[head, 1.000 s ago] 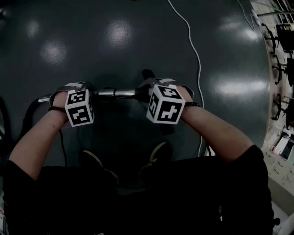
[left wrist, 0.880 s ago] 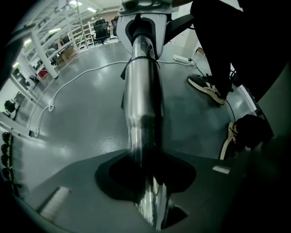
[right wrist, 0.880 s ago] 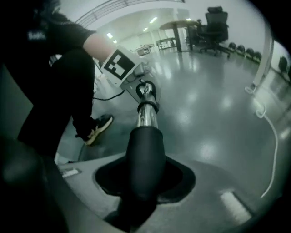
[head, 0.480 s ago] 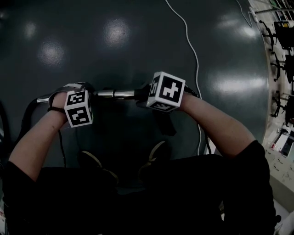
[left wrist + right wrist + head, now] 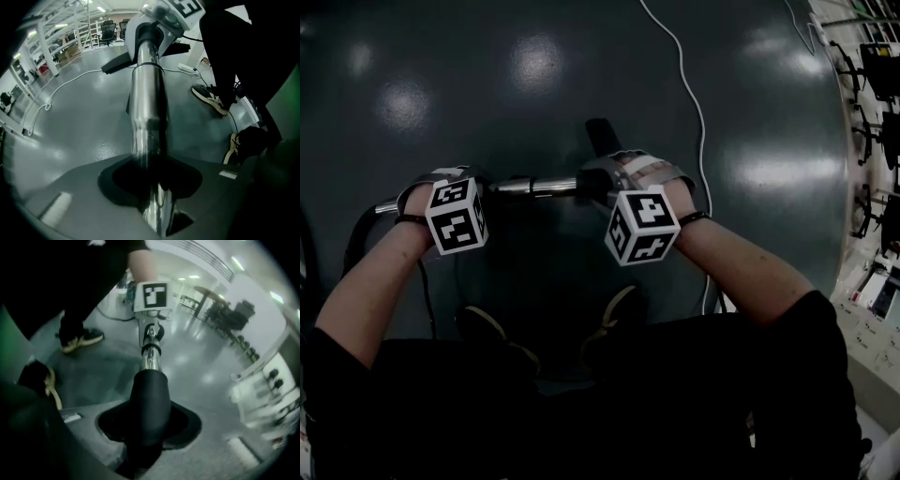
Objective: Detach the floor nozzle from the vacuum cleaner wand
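**Left of the head view:** you are clamping the left gripper (image 5: pixel 153 187) on the bare metal wand (image 5: pixel 534 187), which is lying level across the middle of the frame.

**Right of centre:** you are pinching the right gripper (image 5: pixel 149 427) round the black neck (image 5: pixel 150 397) of the floor nozzle (image 5: pixel 602 134). Its dark body is jutting up just above that gripper.

**Step in hand:** the joint is apparently not yet parted, so you are working on the separation itself. The next move is probably calling for a firm left hold while you draw the neck rightward off the tube, perhaps with a twist.
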### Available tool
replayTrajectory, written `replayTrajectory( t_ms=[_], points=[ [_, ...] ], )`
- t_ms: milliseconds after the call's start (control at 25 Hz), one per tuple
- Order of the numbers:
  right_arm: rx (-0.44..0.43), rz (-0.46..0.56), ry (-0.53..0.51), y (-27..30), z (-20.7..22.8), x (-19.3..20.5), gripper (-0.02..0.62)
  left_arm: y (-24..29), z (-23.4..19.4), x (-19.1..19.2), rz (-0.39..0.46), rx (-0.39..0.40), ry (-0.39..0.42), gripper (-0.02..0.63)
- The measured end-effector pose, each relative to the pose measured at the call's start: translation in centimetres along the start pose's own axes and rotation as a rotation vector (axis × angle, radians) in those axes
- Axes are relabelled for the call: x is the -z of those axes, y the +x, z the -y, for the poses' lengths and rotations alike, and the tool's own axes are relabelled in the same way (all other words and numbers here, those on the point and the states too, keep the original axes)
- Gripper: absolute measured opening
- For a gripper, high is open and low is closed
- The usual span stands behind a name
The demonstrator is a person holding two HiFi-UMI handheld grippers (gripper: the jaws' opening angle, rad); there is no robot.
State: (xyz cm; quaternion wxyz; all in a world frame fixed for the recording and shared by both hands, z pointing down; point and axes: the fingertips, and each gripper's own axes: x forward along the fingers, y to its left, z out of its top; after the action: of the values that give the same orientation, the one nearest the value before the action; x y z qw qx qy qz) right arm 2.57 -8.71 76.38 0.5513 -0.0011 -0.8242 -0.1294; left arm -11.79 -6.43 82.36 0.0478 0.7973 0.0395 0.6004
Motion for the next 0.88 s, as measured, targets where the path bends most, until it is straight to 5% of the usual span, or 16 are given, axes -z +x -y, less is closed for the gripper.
replayTrajectory(
  t_ms=[200, 320, 400, 600, 720, 800, 880],
  points=[
    [-0.532, 0.067, 0.513, -0.8, -2.5, -1.0, 0.124, -0.1, -0.4, 0.3, -0.026, -0.028, 0.044, 0.135],
    [-0.665, 0.081, 0.626, -1.5, -3.5, -0.8, 0.126, 0.3, 0.2, -0.4, -0.012, -0.016, 0.042, 0.135],
    [-0.561, 0.068, 0.519, -1.4, -3.0, -0.6, 0.124, 0.4, 0.3, -0.5, -0.001, -0.012, 0.031, 0.137],
    [-0.099, 0.013, 0.045, -0.4, -0.5, 0.1, 0.124, -0.1, 0.2, -0.1, 0.020, 0.017, 0.001, 0.137],
    [0.107, -0.013, -0.166, -0.5, 0.7, 0.2, 0.123, -0.4, 0.2, -0.1, 0.032, 0.027, -0.011, 0.137],
    [0.117, -0.016, -0.178, -0.4, 0.7, 0.4, 0.124, -0.3, 0.2, -0.2, 0.035, 0.028, -0.013, 0.137],
    [-0.023, 0.012, -0.019, -0.3, -0.4, 0.7, 0.124, 0.1, 0.4, -0.4, 0.030, 0.021, -0.008, 0.137]
  ],
)
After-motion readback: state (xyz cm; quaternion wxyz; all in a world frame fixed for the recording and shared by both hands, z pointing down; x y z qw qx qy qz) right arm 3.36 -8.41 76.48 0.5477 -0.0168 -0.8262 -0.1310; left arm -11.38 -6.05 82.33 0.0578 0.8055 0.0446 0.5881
